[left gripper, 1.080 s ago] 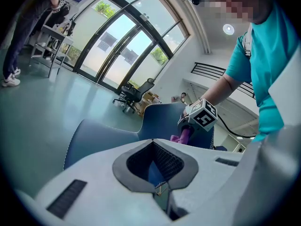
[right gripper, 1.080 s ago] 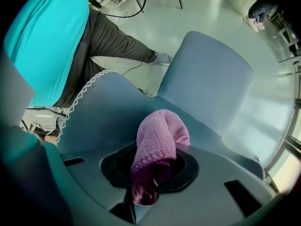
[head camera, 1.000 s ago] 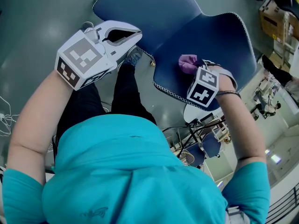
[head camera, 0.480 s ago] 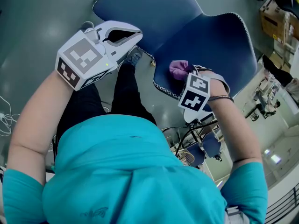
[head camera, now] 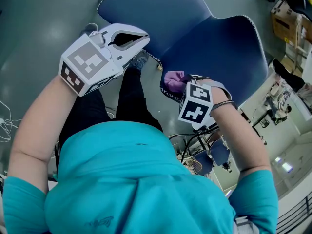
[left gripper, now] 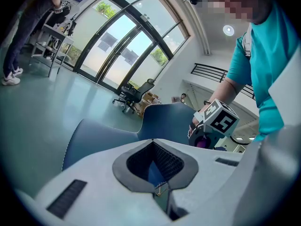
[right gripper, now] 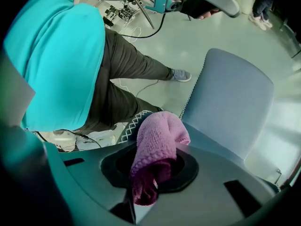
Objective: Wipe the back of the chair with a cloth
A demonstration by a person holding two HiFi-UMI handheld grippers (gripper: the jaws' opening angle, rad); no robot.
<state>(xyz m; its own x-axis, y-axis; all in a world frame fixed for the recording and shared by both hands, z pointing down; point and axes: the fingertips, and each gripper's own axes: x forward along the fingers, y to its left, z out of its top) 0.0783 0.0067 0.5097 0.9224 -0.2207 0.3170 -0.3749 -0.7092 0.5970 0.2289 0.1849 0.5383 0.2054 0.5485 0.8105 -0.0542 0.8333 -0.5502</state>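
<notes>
The blue chair has its seat (head camera: 146, 6) at the top of the head view and its back (head camera: 224, 43) to the right, edged with white stitching. My right gripper (head camera: 178, 83) is shut on a pink-purple cloth (head camera: 173, 79), which is pressed against the lower left edge of the chair back. In the right gripper view the cloth (right gripper: 157, 145) bulges out of the closed jaws, with the chair (right gripper: 233, 102) behind it. My left gripper (head camera: 139, 37) hovers shut and empty over the seat's near edge. In the left gripper view the chair back (left gripper: 169, 119) is ahead.
The person's legs and a shoe (head camera: 140, 58) stand beside the seat. Cables (head camera: 5, 123) lie on the grey floor at the left. Cardboard boxes (head camera: 288, 18) sit at the far right. An office chair (left gripper: 135, 94) and a standing person (left gripper: 23, 27) are far off.
My right gripper has slid the cloth down and to the left across the chair back, reaching its stitched edge. The left gripper has stayed put.
</notes>
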